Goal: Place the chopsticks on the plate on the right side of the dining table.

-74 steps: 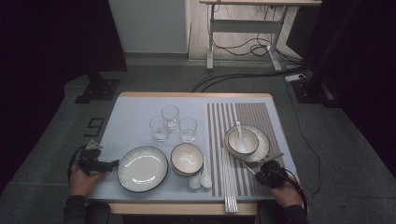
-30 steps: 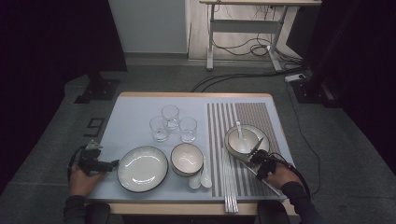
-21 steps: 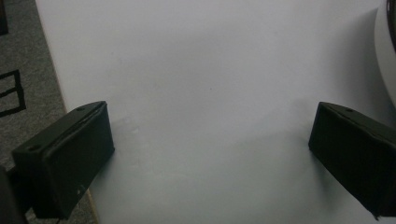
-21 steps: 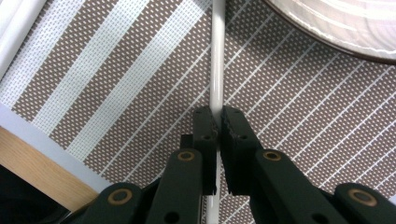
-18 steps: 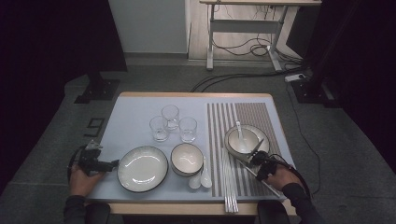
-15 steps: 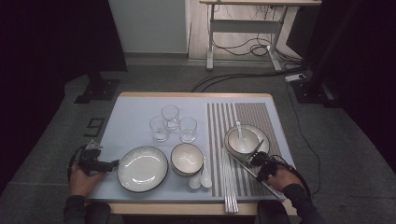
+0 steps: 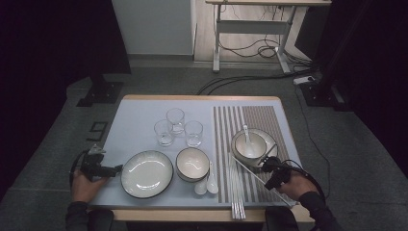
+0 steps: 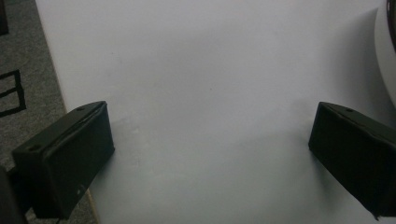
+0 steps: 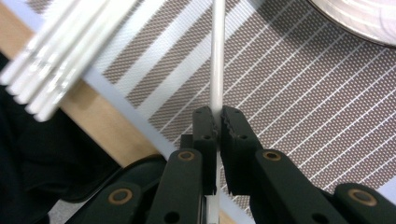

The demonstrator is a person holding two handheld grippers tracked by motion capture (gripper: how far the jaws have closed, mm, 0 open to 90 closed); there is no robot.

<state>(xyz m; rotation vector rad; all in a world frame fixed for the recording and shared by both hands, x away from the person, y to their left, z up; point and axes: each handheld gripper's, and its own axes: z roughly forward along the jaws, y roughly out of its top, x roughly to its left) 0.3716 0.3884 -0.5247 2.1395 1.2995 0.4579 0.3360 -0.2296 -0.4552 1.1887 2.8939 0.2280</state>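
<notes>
A: Jaw state, right gripper [image 9: 217, 122]?

B: Closed on one thin white chopstick [image 9: 217, 60], clamped between the serrated pads and raised over the striped woven mat [image 7: 269, 125].

A: Left gripper [image 8: 210, 154]?

B: Jaws wide apart, nothing between them, over the smooth pale table [image 8: 210, 70] just left of the plate [image 7: 146, 173].

A: Item count?

B: Three clear glasses [image 7: 176, 127]. On the mat: one bundle of white chopsticks [image 7: 236, 192] and one bowl with spoon [image 7: 249, 144]. Beside the plate: one round bowl [image 7: 192, 163] and two white spoons [image 7: 207, 183].
</notes>
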